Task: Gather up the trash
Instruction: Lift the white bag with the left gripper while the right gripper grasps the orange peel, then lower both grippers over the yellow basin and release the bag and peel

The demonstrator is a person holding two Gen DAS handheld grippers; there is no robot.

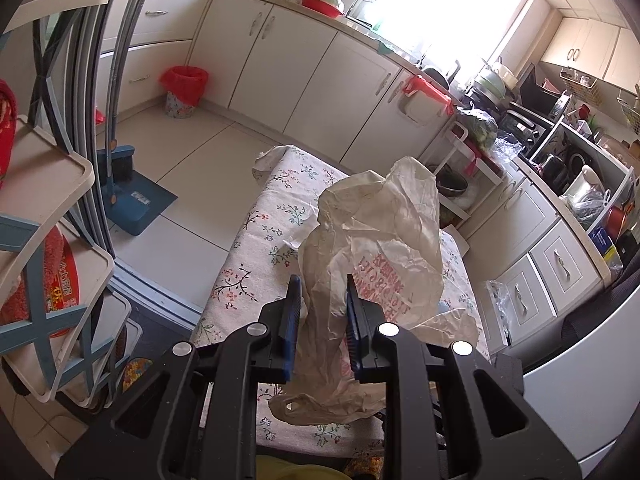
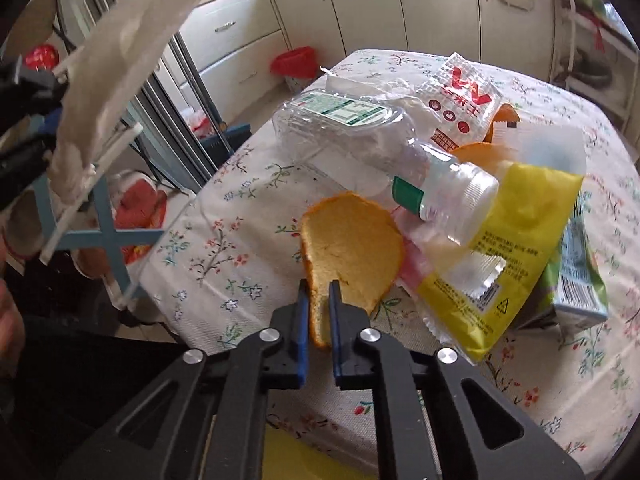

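My left gripper (image 1: 322,294) is shut on a crumpled whitish plastic bag (image 1: 376,236) with red print, which stands up above the floral tablecloth (image 1: 256,240). In the right wrist view the same bag (image 2: 120,52) hangs at the upper left. My right gripper (image 2: 319,292) is shut on the near edge of a big piece of orange peel (image 2: 352,240). Behind the peel lies a pile of trash: a small clear bottle (image 2: 452,196), a yellow wrapper (image 2: 504,256), a clear plastic box (image 2: 332,124), a white and red packet (image 2: 460,100) and a carton (image 2: 580,276).
A red-lined waste bin (image 1: 184,88) stands on the floor by the white cabinets (image 1: 304,64). A blue dustpan and brush (image 1: 128,196) lean near a shelf rack (image 1: 52,216) at the left. A cluttered counter (image 1: 576,184) runs along the right.
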